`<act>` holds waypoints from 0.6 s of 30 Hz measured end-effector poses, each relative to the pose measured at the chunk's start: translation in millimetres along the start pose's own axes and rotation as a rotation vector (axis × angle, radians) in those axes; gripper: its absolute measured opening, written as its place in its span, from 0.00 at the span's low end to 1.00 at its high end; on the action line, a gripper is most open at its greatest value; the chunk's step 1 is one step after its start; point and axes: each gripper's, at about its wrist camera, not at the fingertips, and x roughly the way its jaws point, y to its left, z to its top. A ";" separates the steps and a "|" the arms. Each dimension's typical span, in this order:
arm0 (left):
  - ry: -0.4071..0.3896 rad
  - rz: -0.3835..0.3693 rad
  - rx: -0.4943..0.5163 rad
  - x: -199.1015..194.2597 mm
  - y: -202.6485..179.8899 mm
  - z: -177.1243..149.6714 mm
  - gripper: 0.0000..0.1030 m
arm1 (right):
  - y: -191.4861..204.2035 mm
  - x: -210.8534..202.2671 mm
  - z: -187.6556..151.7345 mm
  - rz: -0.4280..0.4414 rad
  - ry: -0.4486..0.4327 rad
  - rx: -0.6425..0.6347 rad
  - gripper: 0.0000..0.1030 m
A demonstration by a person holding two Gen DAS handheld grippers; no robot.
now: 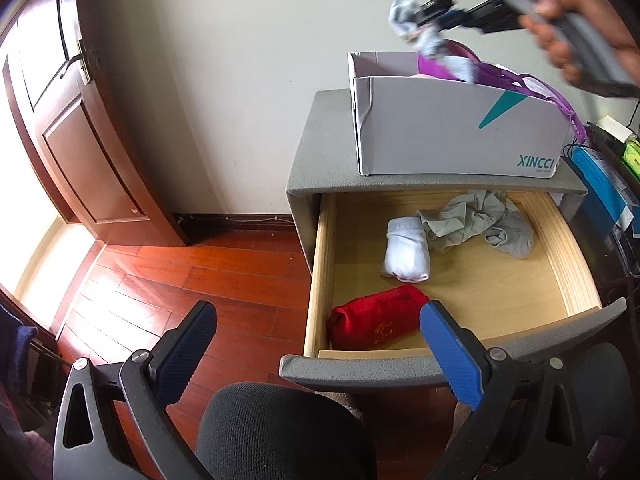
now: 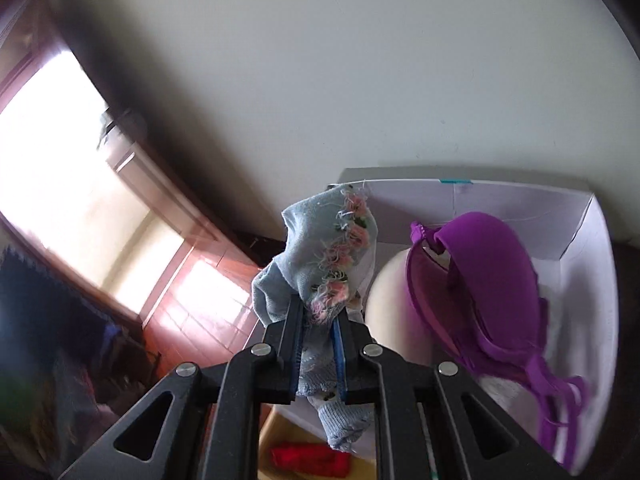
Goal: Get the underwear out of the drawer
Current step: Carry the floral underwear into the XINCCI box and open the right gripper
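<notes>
Underwear [image 2: 320, 264] pinched in my right tool [image 2: 318, 356] above box [image 1: 452, 136], left tool [image 1: 320, 344] wide, empty; thin grip could slip.

The left hand-held gripper [image 1: 320, 344] has a black frame of flat, angled links with triangular cut-outs, joined by round silver screw heads. Each of its two fingers ends in a long rectangular pad with a fine ribbed texture; the right pad [image 1: 452, 356] shows bright blue, the left pad [image 1: 188, 348] looks dark navy in shadow. The right hand-held gripper [image 2: 316, 344] is built the same way: black links with triangular openings, four silver screw heads, and thin blue pads lining the inner faces of its black fingers. In the left wrist view its body is a blurred dark block with a grey handle, around which a hand [image 1: 560, 28] is wrapped.
</notes>
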 end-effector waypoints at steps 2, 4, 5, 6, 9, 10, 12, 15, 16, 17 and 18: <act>-0.001 -0.002 -0.001 0.2 0.7 0.2 0.98 | -9.8 22.7 10.3 0.022 0.007 0.097 0.13; 0.000 -0.008 -0.004 0.7 1.5 0.4 0.98 | -15.4 40.4 19.0 0.020 0.013 0.164 0.13; 0.003 -0.015 -0.006 1.5 2.1 0.6 0.98 | -16.5 46.9 22.5 0.004 0.017 0.182 0.16; 0.007 -0.019 -0.008 2.3 2.5 0.9 0.98 | -18.1 55.3 26.1 -0.026 0.020 0.200 0.16; 0.019 -0.028 -0.011 4.5 3.3 2.1 0.98 | -18.7 66.7 29.9 -0.093 0.009 0.203 0.19; 0.018 -0.028 -0.013 4.8 4.0 2.5 0.98 | -17.0 67.8 31.1 -0.098 0.010 0.199 0.21; 0.019 -0.028 -0.017 5.3 4.9 2.8 0.98 | -16.4 70.5 30.1 -0.103 0.007 0.179 0.38; 0.035 -0.037 -0.024 7.6 5.4 2.8 0.98 | -12.9 62.2 26.2 -0.104 -0.035 0.109 0.40; 0.036 -0.036 -0.024 7.5 5.0 2.6 0.98 | -10.9 54.6 25.5 -0.079 -0.063 0.099 0.40; 0.032 -0.033 -0.021 6.6 4.1 2.7 0.98 | -10.7 42.7 21.9 -0.039 -0.108 0.090 0.40; 0.026 -0.029 -0.018 5.9 3.5 2.5 0.98 | -10.8 26.7 16.1 0.024 -0.156 0.075 0.40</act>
